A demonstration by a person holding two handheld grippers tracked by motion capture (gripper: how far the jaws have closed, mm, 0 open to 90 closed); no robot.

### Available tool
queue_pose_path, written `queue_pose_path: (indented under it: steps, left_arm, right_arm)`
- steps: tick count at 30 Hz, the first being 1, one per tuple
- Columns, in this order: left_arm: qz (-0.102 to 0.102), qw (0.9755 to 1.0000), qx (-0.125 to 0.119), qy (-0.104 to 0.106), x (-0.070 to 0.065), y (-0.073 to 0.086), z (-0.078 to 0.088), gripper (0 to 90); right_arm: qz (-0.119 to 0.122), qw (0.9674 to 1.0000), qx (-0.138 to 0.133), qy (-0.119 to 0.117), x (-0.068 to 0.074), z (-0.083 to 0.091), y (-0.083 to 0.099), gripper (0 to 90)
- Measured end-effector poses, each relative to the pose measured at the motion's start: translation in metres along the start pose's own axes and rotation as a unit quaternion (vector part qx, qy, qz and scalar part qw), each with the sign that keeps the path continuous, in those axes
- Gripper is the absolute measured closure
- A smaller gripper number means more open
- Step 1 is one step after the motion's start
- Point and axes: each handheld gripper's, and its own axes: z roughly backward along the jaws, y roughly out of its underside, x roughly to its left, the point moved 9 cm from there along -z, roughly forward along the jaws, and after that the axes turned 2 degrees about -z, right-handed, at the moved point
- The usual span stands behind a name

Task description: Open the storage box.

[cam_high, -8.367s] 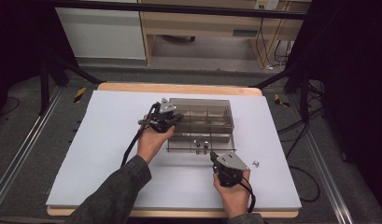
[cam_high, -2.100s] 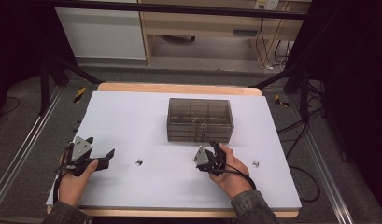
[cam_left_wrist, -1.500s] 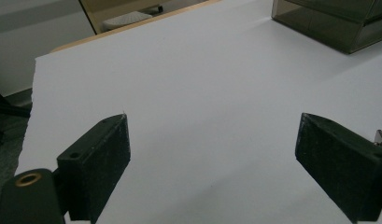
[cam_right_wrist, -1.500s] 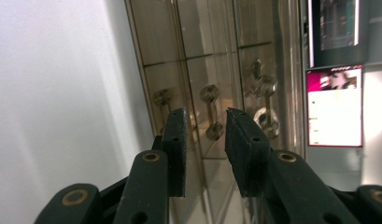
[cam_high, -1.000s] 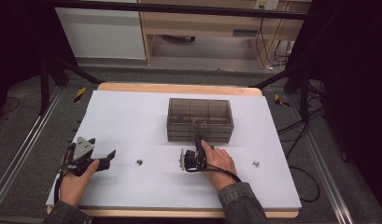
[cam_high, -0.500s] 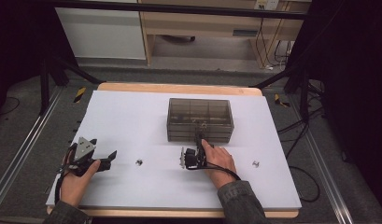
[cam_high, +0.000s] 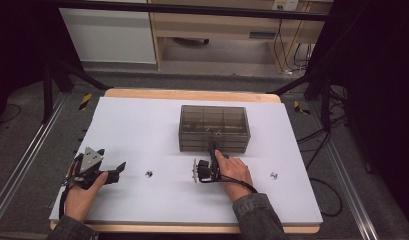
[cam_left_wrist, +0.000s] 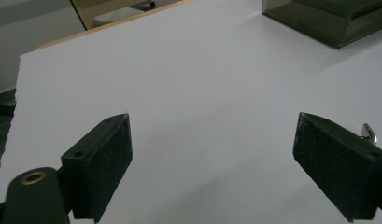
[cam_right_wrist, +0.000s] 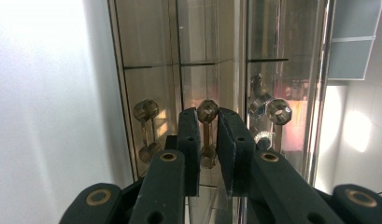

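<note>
A smoky clear drawer box (cam_high: 214, 127) stands in the middle of the white board (cam_high: 142, 130). My right gripper (cam_high: 212, 146) lies on its side at the box's front. In the right gripper view its jaws (cam_right_wrist: 208, 116) have just been closing. They stand a narrow gap apart with a brass drawer handle (cam_right_wrist: 207, 140) between them, and the pads do not visibly press on it. My left gripper (cam_high: 117, 170) rests at the board's left edge, open and empty (cam_left_wrist: 214, 123).
A small metal part (cam_high: 148, 174) lies on the board just right of the left gripper, seen beside its jaw (cam_left_wrist: 367, 133). Another small part (cam_high: 274, 175) lies right of the right hand. Neighbouring drawers carry brass handles (cam_right_wrist: 146, 130).
The left hand has left the box and settled at the board's left edge. The right hand rolled its gripper sideways and came up to the drawer front, then stayed there.
</note>
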Motion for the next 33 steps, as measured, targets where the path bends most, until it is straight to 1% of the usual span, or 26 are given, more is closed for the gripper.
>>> queue_pose_path:
  steps: [3, 11, 16, 17, 19, 22, 25, 28, 30, 31, 32, 33]
  left_arm:
    - [0.000, 1.0000, 0.000, 0.001, -0.001, 0.000, 0.000, 11.5]
    - [-0.002, 1.0000, 0.002, 0.002, -0.002, 0.001, -0.001, 11.5]
    - [-0.002, 1.0000, 0.003, 0.003, -0.003, 0.002, -0.001, 11.5]
    - [-0.002, 1.0000, 0.003, 0.003, -0.003, 0.002, -0.001, 11.5]
    - [-0.003, 1.0000, 0.004, 0.003, -0.003, 0.002, -0.001, 11.5]
    - [-0.002, 1.0000, 0.003, 0.004, -0.004, 0.002, -0.001, 11.5]
    - [-0.003, 1.0000, 0.004, 0.005, -0.005, 0.002, -0.002, 11.5]
    - [-0.006, 0.9999, 0.005, 0.007, -0.007, 0.003, -0.002, 11.5]
    - [-0.003, 0.9999, 0.004, 0.012, -0.009, 0.003, -0.002, 11.4]
    - [-0.003, 0.9999, 0.004, 0.014, -0.009, 0.003, -0.002, 11.4]
    - [-0.004, 0.9998, 0.005, 0.017, -0.010, 0.003, -0.002, 11.4]
    - [-0.004, 0.9998, 0.003, 0.017, -0.011, 0.003, -0.003, 11.5]
  right_arm:
    - [-0.003, 1.0000, 0.004, 0.001, 0.001, 0.001, 0.000, 80.5]
    - [0.000, 1.0000, 0.001, 0.006, 0.001, 0.003, -0.001, 81.1]
    - [-0.002, 1.0000, 0.003, 0.003, 0.002, 0.007, -0.001, 81.1]
    - [0.003, 1.0000, 0.001, 0.002, 0.002, 0.009, -0.001, 81.1]
    - [0.000, 1.0000, 0.000, 0.003, 0.003, 0.012, -0.001, 81.1]
    - [0.004, 1.0000, 0.000, 0.006, 0.005, 0.019, -0.002, 81.1]
    - [0.002, 1.0000, -0.003, 0.003, 0.008, 0.027, -0.002, 81.0]
    - [-0.005, 1.0000, 0.001, 0.002, 0.010, 0.032, -0.002, 80.8]
    - [-0.005, 1.0000, 0.008, -0.003, 0.010, 0.033, -0.003, 80.5]
    - [-0.013, 0.9999, 0.005, -0.007, 0.009, 0.033, -0.003, 79.6]
    - [-0.022, 0.9995, 0.004, -0.020, 0.009, 0.034, -0.003, 76.3]
    - [-0.036, 0.9990, 0.002, -0.028, 0.010, 0.035, -0.004, 73.1]
